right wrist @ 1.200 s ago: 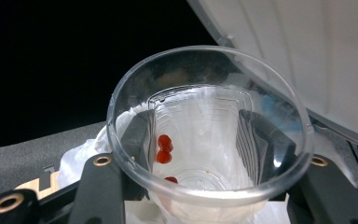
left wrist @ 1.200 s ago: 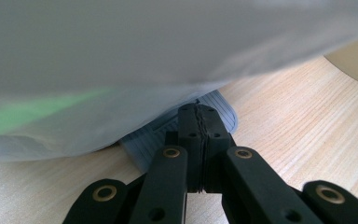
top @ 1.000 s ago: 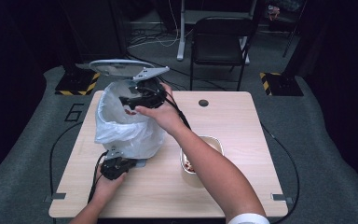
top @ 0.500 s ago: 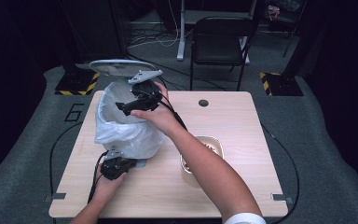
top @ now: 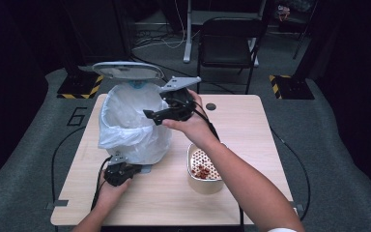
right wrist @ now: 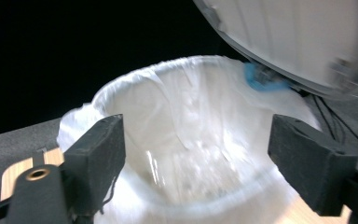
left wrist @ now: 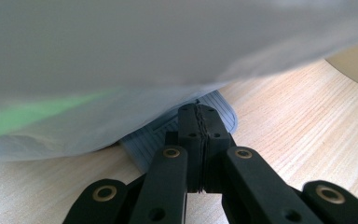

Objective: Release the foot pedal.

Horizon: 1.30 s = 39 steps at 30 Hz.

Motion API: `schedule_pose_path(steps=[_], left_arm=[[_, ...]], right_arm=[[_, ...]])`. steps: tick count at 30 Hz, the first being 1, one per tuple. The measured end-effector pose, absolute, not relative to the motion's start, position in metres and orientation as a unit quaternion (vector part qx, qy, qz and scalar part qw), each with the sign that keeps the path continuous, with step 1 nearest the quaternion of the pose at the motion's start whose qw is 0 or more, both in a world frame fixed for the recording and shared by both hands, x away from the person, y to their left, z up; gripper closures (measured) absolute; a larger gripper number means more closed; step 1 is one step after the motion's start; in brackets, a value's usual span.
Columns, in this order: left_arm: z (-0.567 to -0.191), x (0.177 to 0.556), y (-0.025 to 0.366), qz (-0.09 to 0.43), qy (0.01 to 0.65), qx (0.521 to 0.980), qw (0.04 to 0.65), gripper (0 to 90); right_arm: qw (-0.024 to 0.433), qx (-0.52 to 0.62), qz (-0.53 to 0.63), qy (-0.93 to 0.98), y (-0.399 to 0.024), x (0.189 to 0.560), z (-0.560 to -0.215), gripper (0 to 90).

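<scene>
The left gripper, jaws closed, presses the bin's pedal. The right gripper, jaws open and empty after widening then easing slightly, hangs above the bag-lined bin. If the left jaws slip off the pedal beneath them, the lid could drop onto the right jaws.

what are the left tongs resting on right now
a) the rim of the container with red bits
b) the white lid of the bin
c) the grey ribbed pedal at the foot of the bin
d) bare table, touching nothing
c: in the left gripper view the left tongs, shut, press on the grey ribbed plastic pedal that sticks out from under the white bag-lined bin, whose lid stands up.
</scene>
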<state>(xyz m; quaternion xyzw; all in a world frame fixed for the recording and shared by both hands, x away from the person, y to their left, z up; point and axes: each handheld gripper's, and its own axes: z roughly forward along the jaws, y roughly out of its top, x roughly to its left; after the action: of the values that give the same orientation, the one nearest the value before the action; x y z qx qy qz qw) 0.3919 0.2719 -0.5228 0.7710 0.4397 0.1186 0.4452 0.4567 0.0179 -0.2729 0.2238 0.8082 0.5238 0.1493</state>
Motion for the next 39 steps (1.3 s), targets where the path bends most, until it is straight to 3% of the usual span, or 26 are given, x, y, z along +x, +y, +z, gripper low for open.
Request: schedule_pose_path(steps=[24, 39], left_arm=[[-0.522, 0.391, 0.27, 0.114, 0.444, 0.766, 0.45, 89.1], [-0.522, 0.391, 0.27, 0.114, 0.445, 0.766, 0.45, 89.1]], right_arm=[[0.223, 0.287, 0.518, 0.775, -0.115, 0.419, -0.3, 23.3], [0.253, 0.332, 0.503, 0.757, -0.168, 0.402, -0.333, 27.4]])
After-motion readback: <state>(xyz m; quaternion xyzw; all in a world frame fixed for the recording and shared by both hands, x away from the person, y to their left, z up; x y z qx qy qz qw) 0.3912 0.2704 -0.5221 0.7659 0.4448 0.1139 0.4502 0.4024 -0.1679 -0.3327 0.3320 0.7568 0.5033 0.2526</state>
